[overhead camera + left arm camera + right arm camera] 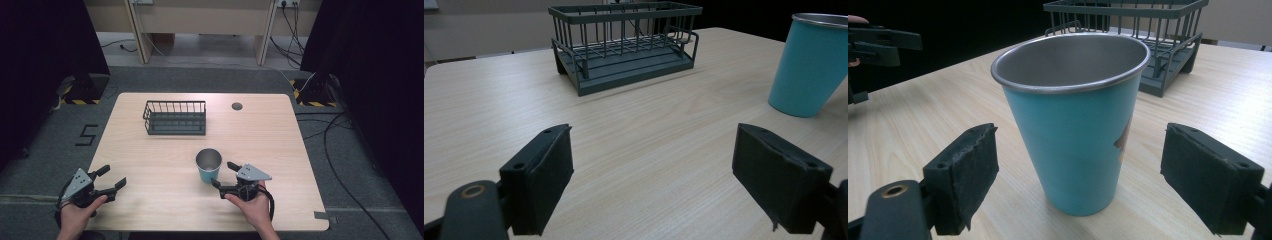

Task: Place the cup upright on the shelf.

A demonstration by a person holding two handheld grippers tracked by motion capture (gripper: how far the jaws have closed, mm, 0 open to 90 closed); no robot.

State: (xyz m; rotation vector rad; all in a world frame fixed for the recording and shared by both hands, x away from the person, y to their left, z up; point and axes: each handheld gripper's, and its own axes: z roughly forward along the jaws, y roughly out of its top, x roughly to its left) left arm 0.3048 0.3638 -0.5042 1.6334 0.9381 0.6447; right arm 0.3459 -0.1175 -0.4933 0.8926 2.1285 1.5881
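My right gripper wide open, straddling upright teal cup for side grasp; left gripper open, empty, parked clear on desk.

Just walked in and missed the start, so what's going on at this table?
A person holds a gripper in each hand at a wooden table. The right gripper is open, with its jaws on either side of an upright teal cup and not touching it. The left gripper is also open, near the table's front left corner, holding nothing. A dark wire basket stands farther back, with nothing visible inside. The cup has not been gripped yet.
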